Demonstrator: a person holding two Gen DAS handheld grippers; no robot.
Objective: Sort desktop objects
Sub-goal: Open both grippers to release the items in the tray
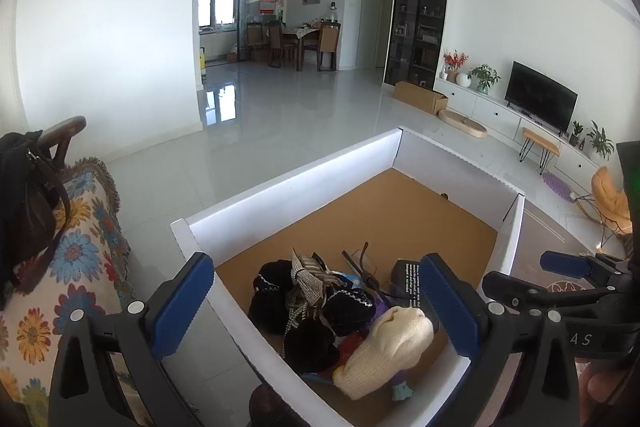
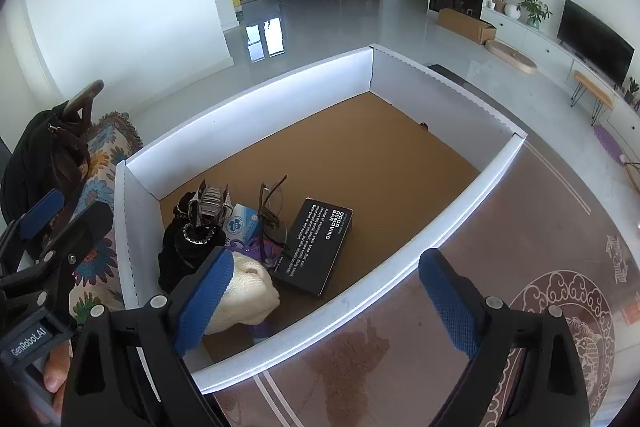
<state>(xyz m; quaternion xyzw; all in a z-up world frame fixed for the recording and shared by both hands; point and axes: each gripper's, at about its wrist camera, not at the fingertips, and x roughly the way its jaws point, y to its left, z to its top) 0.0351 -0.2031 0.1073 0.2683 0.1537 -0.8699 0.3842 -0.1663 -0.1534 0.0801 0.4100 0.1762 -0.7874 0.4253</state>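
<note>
1. Left wrist view: the left gripper (image 1: 316,311) is hanging over the near left corner of the white box (image 1: 292,183), jaws spread wide and holding nothing. Directly between and below its pads (image 1: 182,303) the sorted pile is sitting: black velvet pouches (image 1: 304,319), a silver hair clip (image 1: 310,281), a cream knitted piece (image 1: 390,347), eyeglasses (image 1: 362,267) and part of a black carton (image 1: 408,281). The far half of the box's brown floor (image 1: 400,211) is lying bare. The right gripper (image 1: 568,267) is showing at the right edge, outside the box's right wall.

2. Right wrist view: the right gripper (image 2: 324,301) is straddling the near wall of the box, jaws wide apart and empty; its left pad (image 2: 204,303) is over the cream knitted piece, its right pad (image 2: 450,301) over the patterned tabletop (image 2: 540,247). The black carton (image 2: 316,247) is lying flat beside the near wall, long axis running from the near wall toward the far left corner. The eyeglasses (image 2: 272,211) are resting just left of it, against a blue packet (image 2: 242,223). The left gripper (image 2: 44,211) is showing outside the left wall.

3. Judgement: nothing unsorted is showing on the tabletop, so the next target is unclear. Within the box, the pile is lying nearer the left gripper; the carton nearer the right.
</note>
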